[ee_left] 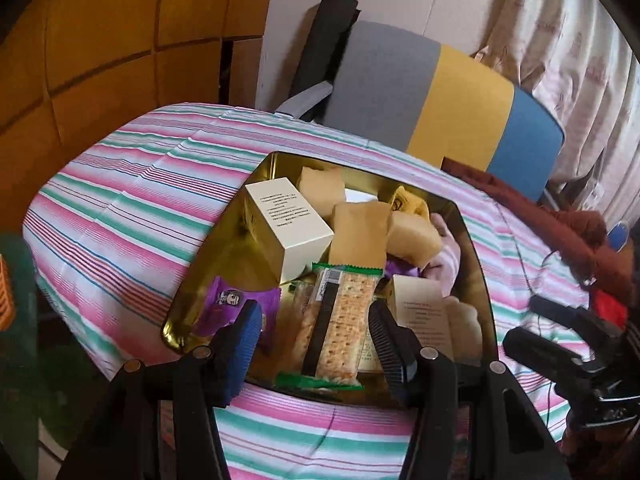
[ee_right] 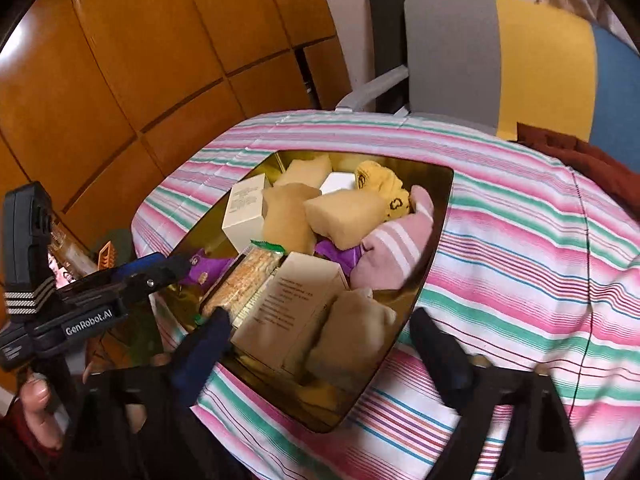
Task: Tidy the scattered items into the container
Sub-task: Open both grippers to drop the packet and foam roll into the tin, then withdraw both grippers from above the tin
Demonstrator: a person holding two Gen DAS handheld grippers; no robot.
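tin (ee_left: pixel 476 240) on striped table (ee_left: pixel 132 200) full of snacks, socks; left gripper (ee_left: pixel 316 316) and right gripper (ee_right: pixel 320 332) fingers spread wide, holding nothing.

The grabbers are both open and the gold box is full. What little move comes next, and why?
Probably lift both away. The left gripper and right gripper are open and hold nothing. The crackers, sock and boxes all lie inside the tin, and the striped cloth around it shows no stray items.
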